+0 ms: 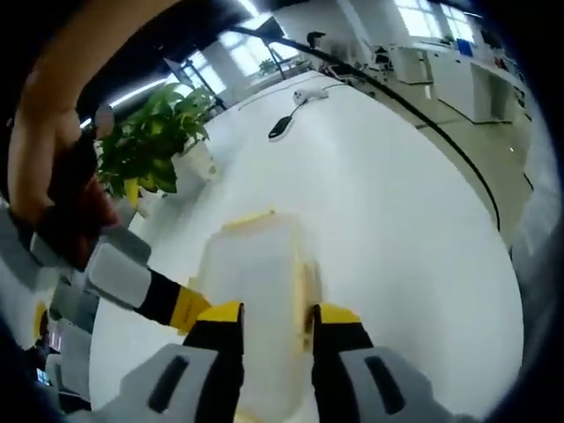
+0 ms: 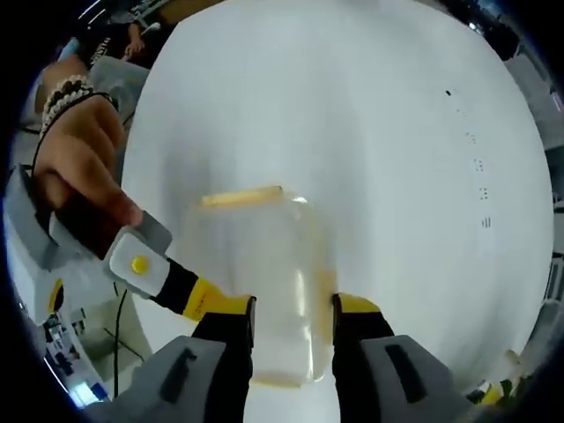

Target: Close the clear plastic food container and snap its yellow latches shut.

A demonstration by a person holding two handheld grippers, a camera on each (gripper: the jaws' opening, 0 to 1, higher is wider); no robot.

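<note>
Item: clear plastic food container [image 1: 256, 300], lying on my white table [image 1: 397, 203], long axis running away from both cameras. My left gripper [image 1: 275, 330] straddles its near end, jaws spread; my right gripper [image 2: 293, 322] likewise. Yellow latch [image 2: 240, 197] at the far end.

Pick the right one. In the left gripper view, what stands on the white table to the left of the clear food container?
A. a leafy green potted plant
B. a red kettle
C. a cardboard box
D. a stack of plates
A: a leafy green potted plant stands on the white table, left of the clear food container.
</note>
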